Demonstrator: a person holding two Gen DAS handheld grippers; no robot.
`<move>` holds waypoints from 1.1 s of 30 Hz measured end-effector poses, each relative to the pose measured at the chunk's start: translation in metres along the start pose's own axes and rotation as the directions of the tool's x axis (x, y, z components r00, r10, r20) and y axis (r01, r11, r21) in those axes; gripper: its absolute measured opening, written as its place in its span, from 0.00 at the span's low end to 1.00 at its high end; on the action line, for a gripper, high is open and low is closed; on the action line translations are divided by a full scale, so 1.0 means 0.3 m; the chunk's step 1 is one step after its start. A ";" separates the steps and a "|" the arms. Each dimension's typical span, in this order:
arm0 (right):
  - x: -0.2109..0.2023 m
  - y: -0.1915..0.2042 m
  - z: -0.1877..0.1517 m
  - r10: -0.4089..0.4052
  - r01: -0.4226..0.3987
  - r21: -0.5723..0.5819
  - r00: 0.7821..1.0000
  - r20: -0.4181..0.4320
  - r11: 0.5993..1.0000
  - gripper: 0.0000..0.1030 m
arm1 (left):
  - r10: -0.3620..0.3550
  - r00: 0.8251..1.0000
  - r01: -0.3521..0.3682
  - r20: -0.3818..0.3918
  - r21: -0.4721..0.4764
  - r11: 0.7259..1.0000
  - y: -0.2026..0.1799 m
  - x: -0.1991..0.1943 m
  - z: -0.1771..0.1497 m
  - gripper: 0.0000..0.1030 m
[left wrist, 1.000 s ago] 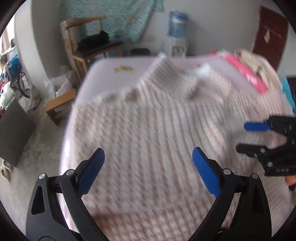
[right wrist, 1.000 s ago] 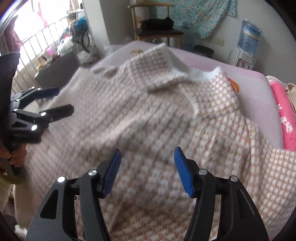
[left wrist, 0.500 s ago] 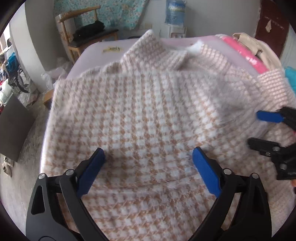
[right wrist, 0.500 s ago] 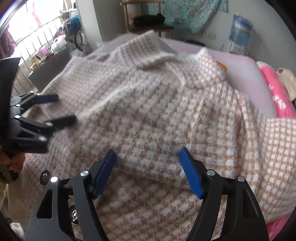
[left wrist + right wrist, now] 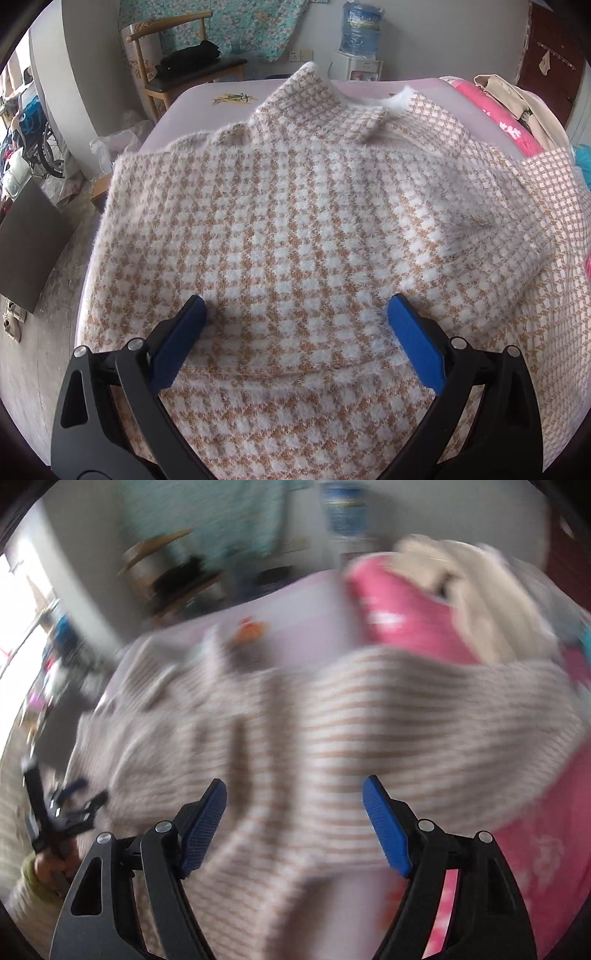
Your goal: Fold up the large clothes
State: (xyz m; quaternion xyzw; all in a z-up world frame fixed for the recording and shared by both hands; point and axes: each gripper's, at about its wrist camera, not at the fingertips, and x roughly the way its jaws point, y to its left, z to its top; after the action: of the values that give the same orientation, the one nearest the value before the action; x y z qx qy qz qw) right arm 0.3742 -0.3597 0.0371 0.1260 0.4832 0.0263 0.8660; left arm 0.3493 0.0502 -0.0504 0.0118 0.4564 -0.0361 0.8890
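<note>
Pale lilac bedding (image 5: 192,99) carries the checked sweater (image 5: 295,229), spread flat with its collar at the far edge and a sleeve folded in from the right. From the left wrist we see our left gripper (image 5: 295,325) hovering wide and empty over the near hem. The right wrist view is badly blurred: our right gripper (image 5: 293,812), jaws just opened wide with nothing between them, looks at the sweater's right side beside a pink quilt (image 5: 413,613). We should slow down, pinch both layers, then fold.

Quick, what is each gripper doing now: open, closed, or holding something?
Left gripper: open, holding nothing, above the sweater.
Right gripper: open, jaws just widened, nothing between them.
</note>
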 end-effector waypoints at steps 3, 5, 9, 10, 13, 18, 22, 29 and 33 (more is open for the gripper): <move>-0.053 -0.228 0.054 -0.089 0.084 0.140 0.996 0.026 0.987 0.72 | 0.001 1.000 -0.001 -0.001 -0.001 1.000 -0.001 -0.003 -0.001 0.93; -0.083 -0.392 0.074 -0.140 0.127 0.249 0.990 0.033 0.960 0.72 | 0.000 1.000 0.000 -0.002 -0.001 1.000 0.000 -0.004 -0.001 0.93; -0.090 -0.642 0.081 -0.182 0.157 0.421 0.983 0.020 0.893 0.72 | 0.001 1.000 -0.001 -0.005 -0.002 1.000 0.000 -0.007 0.000 0.93; -0.086 -0.704 0.077 -0.167 0.138 0.471 0.986 0.020 0.871 0.72 | 0.001 1.000 -0.001 -0.007 -0.002 1.000 0.000 0.003 0.004 0.93; -0.054 -0.830 0.071 -0.126 0.082 0.572 0.991 0.038 0.816 0.71 | 0.002 1.000 -0.002 -0.011 -0.002 1.000 0.003 0.012 0.016 0.93; 0.011 -0.914 0.080 -0.086 0.021 0.635 0.994 0.072 0.772 0.63 | 0.004 1.000 -0.004 -0.015 -0.002 1.000 0.001 0.003 0.012 0.93; 0.057 -0.929 0.087 -0.057 -0.026 0.648 0.993 0.107 0.761 0.58 | 0.008 1.000 -0.008 -0.024 -0.004 1.000 -0.005 0.008 0.008 0.93; 0.098 -0.921 0.102 -0.073 -0.018 0.637 0.991 0.116 0.771 0.38 | 0.012 0.999 -0.012 -0.032 -0.007 1.000 -0.006 0.014 0.012 0.93; 0.050 -0.874 0.114 -0.117 0.013 0.593 0.984 0.137 0.805 0.21 | 0.012 0.999 -0.012 -0.032 -0.006 1.000 -0.005 0.012 0.014 0.94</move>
State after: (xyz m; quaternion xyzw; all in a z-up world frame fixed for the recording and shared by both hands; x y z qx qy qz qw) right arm 0.3910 -0.6171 -0.0222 0.3735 0.3974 -0.1653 0.8217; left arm 0.3548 0.0482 -0.0508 0.0123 0.4705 -0.0290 0.8818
